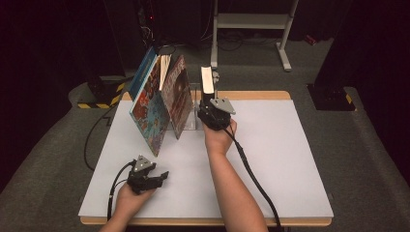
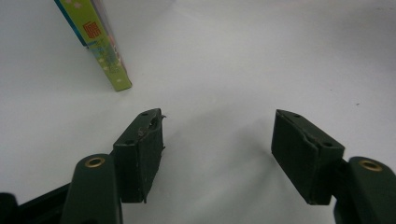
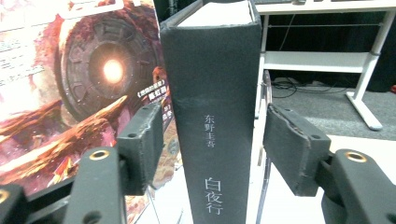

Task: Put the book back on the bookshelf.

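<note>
Upper centre of the high view: black book (image 1: 207, 80) upright on its edge against a clear bookend (image 1: 195, 118), spine between right gripper (image 1: 209, 116) pads, gaps both sides, seemingly let go to stand alone; beside it, leaning picture books (image 1: 157, 104). Lower left: left gripper (image 1: 153, 180) spread wide, holding nothing, parked on white table (image 1: 285, 159).

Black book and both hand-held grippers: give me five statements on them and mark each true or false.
1. The black book stands upright between the jaws of the right hand-held gripper. True.
2. The right pads press on its covers. False: there are gaps on both sides.
3. The left hand-held gripper holds a book. False: it is open over the bare white table.
4. The colourful books lean beside the black book. True.
5. The black book lies flat. False: it stands on end.
</note>
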A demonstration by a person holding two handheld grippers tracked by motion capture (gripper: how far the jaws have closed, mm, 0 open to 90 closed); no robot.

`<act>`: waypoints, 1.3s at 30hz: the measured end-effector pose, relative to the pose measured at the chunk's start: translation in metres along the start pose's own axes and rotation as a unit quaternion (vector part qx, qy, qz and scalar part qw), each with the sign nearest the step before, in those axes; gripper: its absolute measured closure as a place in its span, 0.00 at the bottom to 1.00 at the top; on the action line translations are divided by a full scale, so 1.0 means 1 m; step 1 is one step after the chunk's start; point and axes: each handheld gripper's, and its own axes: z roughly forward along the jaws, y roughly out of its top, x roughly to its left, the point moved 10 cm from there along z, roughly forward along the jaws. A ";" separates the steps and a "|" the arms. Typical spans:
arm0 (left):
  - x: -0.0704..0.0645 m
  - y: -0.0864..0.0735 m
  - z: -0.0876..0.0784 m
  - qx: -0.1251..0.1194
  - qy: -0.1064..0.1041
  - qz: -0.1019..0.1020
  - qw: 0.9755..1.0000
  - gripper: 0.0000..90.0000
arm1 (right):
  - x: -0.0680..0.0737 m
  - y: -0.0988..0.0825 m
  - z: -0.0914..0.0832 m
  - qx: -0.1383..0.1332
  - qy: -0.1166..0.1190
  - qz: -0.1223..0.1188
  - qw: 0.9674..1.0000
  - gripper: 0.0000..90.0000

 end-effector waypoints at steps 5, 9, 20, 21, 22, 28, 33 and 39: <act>-0.001 0.001 0.001 -0.004 0.001 -0.001 1.000 0.38 | 0.003 -0.001 -0.003 0.004 0.020 0.001 1.000 0.30; -0.001 0.001 0.001 -0.005 0.002 -0.001 1.000 0.38 | 0.003 -0.001 -0.007 0.004 0.025 -0.005 1.000 0.27; 0.000 -0.001 0.001 0.000 0.005 0.007 1.000 0.38 | 0.004 -0.008 -0.027 0.016 0.046 -0.015 0.999 0.19; 0.000 -0.002 0.000 0.004 0.006 0.013 1.000 0.38 | 0.004 -0.010 -0.030 0.016 0.048 -0.015 0.999 0.18; 0.000 -0.002 0.000 0.004 0.007 0.015 1.000 0.38 | 0.004 -0.011 -0.033 0.017 0.050 -0.018 0.998 0.17; -0.002 -0.003 0.001 0.006 0.002 0.015 1.000 0.34 | 0.001 -0.028 -0.051 0.036 0.059 -0.028 0.997 0.15; -0.003 -0.004 0.002 0.010 0.000 0.021 1.000 0.31 | -0.013 -0.045 -0.066 0.050 0.056 -0.032 0.997 0.14; -0.003 -0.004 0.002 0.010 0.000 0.021 1.000 0.30 | -0.044 -0.069 -0.090 0.075 0.057 -0.039 0.995 0.12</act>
